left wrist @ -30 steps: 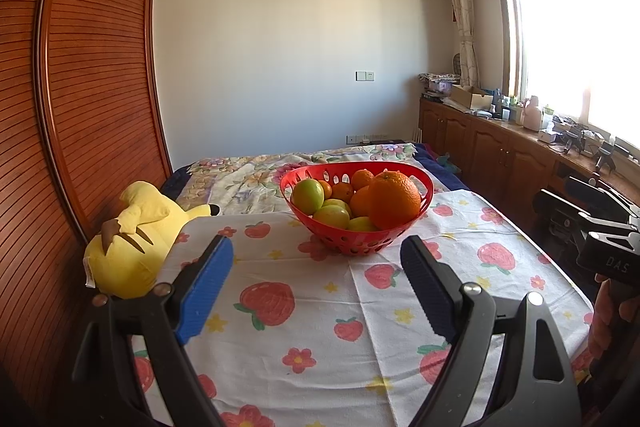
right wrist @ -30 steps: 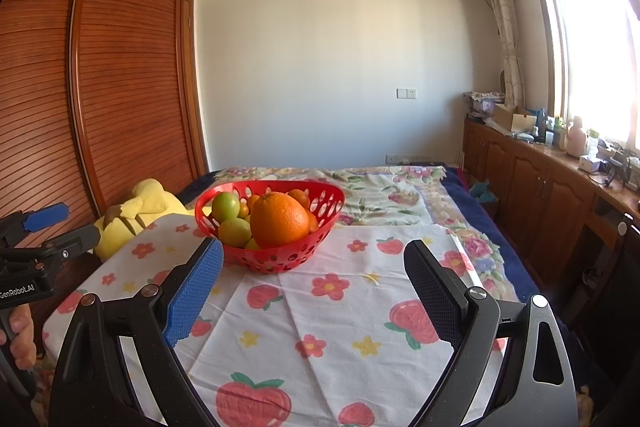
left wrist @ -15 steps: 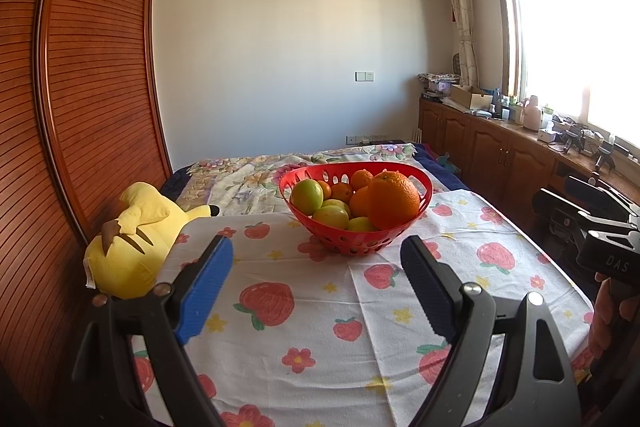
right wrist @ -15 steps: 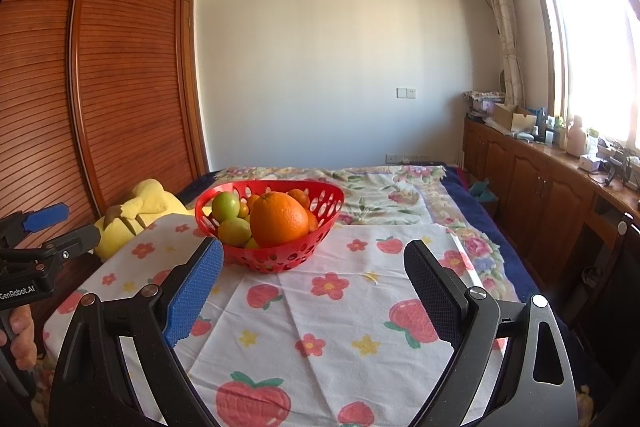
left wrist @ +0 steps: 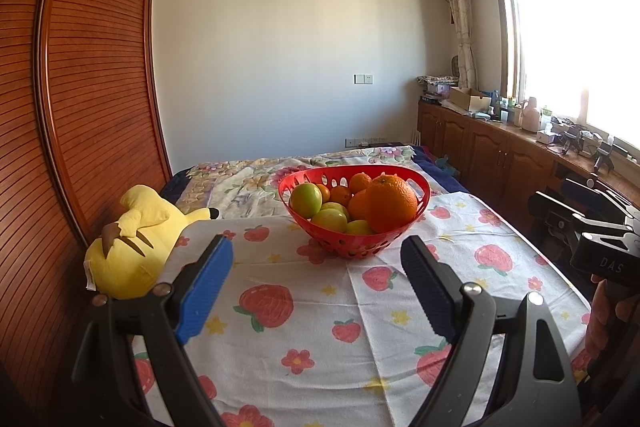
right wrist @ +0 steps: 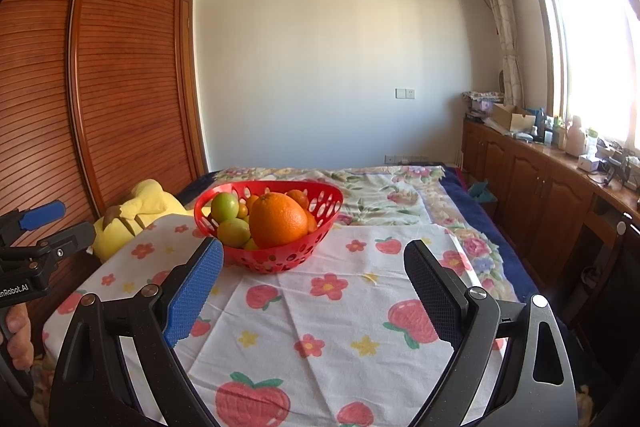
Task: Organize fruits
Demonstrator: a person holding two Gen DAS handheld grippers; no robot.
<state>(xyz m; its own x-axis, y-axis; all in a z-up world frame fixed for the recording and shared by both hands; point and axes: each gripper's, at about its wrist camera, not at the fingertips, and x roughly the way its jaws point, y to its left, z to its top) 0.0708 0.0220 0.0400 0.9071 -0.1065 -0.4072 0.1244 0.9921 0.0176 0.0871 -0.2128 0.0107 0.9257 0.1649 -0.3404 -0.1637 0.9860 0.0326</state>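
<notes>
A red perforated basket (left wrist: 394, 247) stands on the far half of a table covered by a strawberry-print cloth (left wrist: 312, 311). It holds a large orange (left wrist: 390, 203), smaller oranges (left wrist: 340, 195) and several green fruits (left wrist: 306, 199). The basket shows in the right wrist view (right wrist: 280, 261) with the large orange (right wrist: 278, 219) in front. My left gripper (left wrist: 316, 285) is open and empty, short of the basket. My right gripper (right wrist: 314, 287) is open and empty, also short of it.
A yellow plush toy (left wrist: 132, 247) lies at the table's left edge by a wooden louvered wardrobe (left wrist: 96, 87). A bed with a floral cover (right wrist: 380, 187) lies behind the table. Wooden cabinets (left wrist: 492, 151) with clutter run along the right wall under the window.
</notes>
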